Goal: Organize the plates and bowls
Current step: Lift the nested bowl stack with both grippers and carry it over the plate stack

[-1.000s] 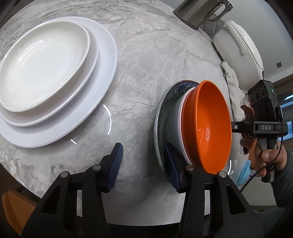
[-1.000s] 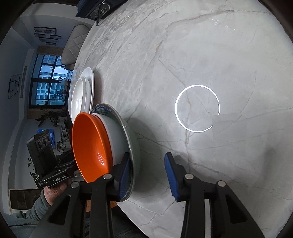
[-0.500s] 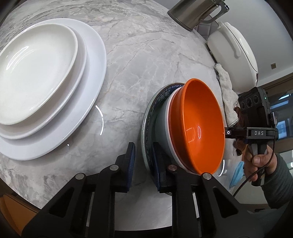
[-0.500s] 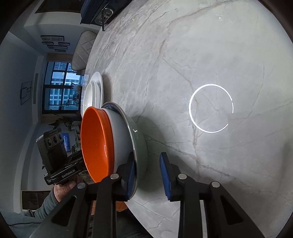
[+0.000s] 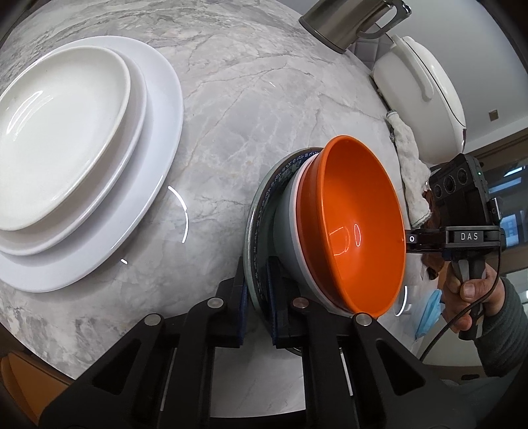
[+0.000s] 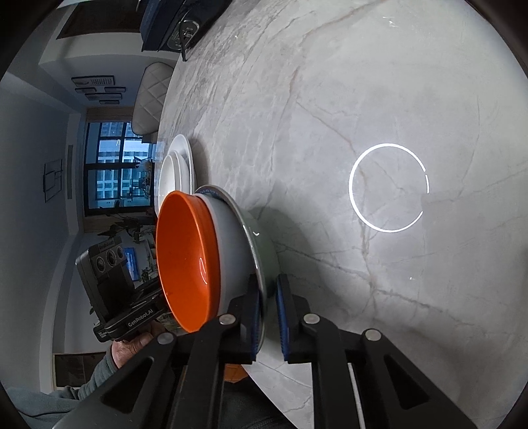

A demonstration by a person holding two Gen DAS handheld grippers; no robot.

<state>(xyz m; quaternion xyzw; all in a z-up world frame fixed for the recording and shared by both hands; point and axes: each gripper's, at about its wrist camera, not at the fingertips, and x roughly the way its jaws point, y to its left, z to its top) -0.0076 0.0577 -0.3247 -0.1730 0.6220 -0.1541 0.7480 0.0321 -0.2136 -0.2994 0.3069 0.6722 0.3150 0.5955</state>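
1. Here, your left gripper (image 5: pixel 256 298) pinches the rim of the patterned plate (image 5: pixel 260 211), one blue pad on each face of it, at about 6 o'clock in the left view.
2. Your right gripper (image 6: pixel 268 316) pinches the same plate's (image 6: pixel 248 227) opposite edge, pads pressed on both sides of the rim.
3. On that plate sits a white bowl (image 5: pixel 290 244) with an orange bowl (image 5: pixel 359 227) nested inside it; this stack lies toward 3 o'clock in the left view and 9 o'clock in the right.
4. Farther off on the marble table (image 5: pixel 231 109), toward 10 o'clock in the left view, three white plates (image 5: pixel 59 132) are stacked, well apart from your stack.
5. Beyond, at 1 to 2 o'clock, you see a steel kettle (image 5: pixel 343 23), a white pot (image 5: pixel 422 92) and a cloth (image 5: pixel 411 168).
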